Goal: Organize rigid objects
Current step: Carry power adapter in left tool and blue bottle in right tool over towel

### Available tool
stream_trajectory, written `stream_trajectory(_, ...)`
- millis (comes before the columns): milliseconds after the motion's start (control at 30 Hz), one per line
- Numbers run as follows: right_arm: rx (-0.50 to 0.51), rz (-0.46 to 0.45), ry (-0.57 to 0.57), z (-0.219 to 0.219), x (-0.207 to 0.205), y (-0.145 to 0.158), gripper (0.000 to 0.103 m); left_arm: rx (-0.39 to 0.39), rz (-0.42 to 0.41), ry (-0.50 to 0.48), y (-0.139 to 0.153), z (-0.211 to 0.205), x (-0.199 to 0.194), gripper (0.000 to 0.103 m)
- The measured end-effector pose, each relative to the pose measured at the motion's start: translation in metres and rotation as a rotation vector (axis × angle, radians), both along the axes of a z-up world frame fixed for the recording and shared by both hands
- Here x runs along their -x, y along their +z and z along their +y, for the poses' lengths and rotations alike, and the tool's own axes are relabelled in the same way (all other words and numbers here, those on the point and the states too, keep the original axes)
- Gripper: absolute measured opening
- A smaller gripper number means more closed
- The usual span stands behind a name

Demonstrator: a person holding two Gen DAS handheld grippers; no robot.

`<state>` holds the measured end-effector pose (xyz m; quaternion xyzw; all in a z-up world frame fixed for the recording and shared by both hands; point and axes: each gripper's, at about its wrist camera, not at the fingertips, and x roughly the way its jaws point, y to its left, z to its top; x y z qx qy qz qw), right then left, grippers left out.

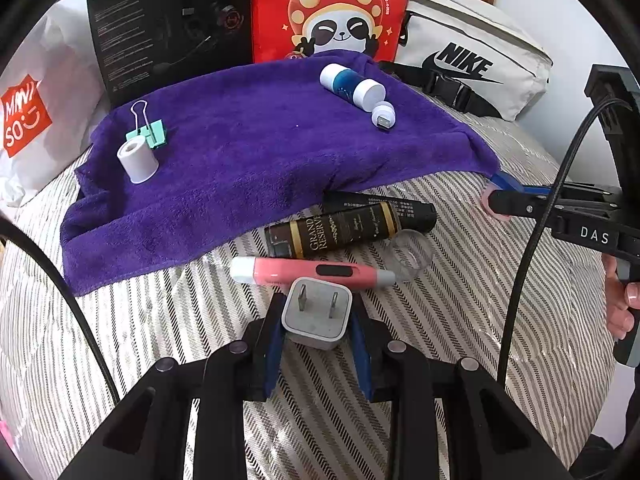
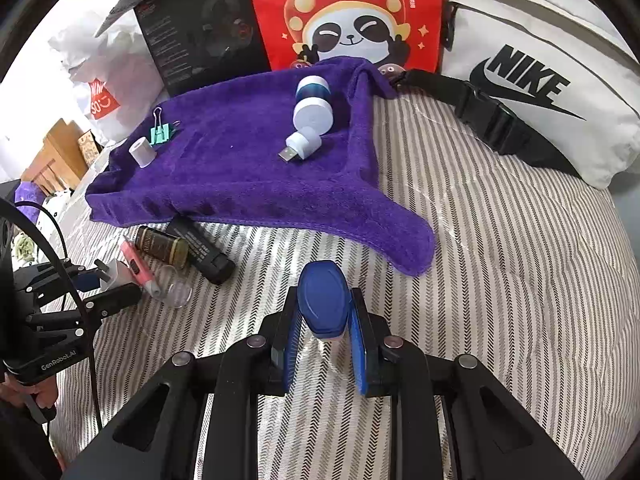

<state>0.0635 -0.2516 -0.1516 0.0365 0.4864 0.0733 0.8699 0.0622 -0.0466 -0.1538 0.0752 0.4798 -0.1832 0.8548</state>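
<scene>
My left gripper (image 1: 317, 314) points down at the striped bedcover, shut on a white charger plug (image 1: 316, 312) with its blue pads against both sides. Just beyond lie a pink pen-shaped device (image 1: 304, 271), a brown "Grand Reserve" bottle (image 1: 332, 232), a black tube (image 1: 400, 210) and a clear glass dish (image 1: 412, 254). My right gripper (image 2: 324, 312) is shut on a blue-capped clear bottle (image 2: 325, 298) near the corner of a purple towel (image 2: 248, 176). On the towel rest a mint binder clip (image 1: 150, 130), a white spool (image 1: 138, 158), a blue-and-white bottle (image 1: 352, 86) and a white USB plug (image 1: 383, 115).
Behind the towel stand a black headset box (image 1: 168, 24), a red panda bag (image 1: 332, 8) and a white Nike bag (image 1: 472, 60) with a black strap. A white Miniso bag (image 1: 28, 120) lies at the left. A person's hand (image 1: 620, 304) holds the right gripper.
</scene>
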Motion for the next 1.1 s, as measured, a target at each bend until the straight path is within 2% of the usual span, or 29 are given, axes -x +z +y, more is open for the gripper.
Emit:
stream_trajectory(233,-0.014,-0.004,0.019,0.006,-0.001,0.0,0.022,0.037,0.022,0.05,0.002,0.015,0.002,0.029)
stream_trajectory(667,-0.026,-0.018,0.06,0.019,-0.002,0.01,0.022,0.06,0.021,0.148,0.014,0.049,-0.001,0.029)
stream_trajectory(1100,-0.023,-0.078,0.097,0.027,-0.028,0.04,0.022,0.079,-0.016,0.201,0.033,0.071,-0.013,0.029)
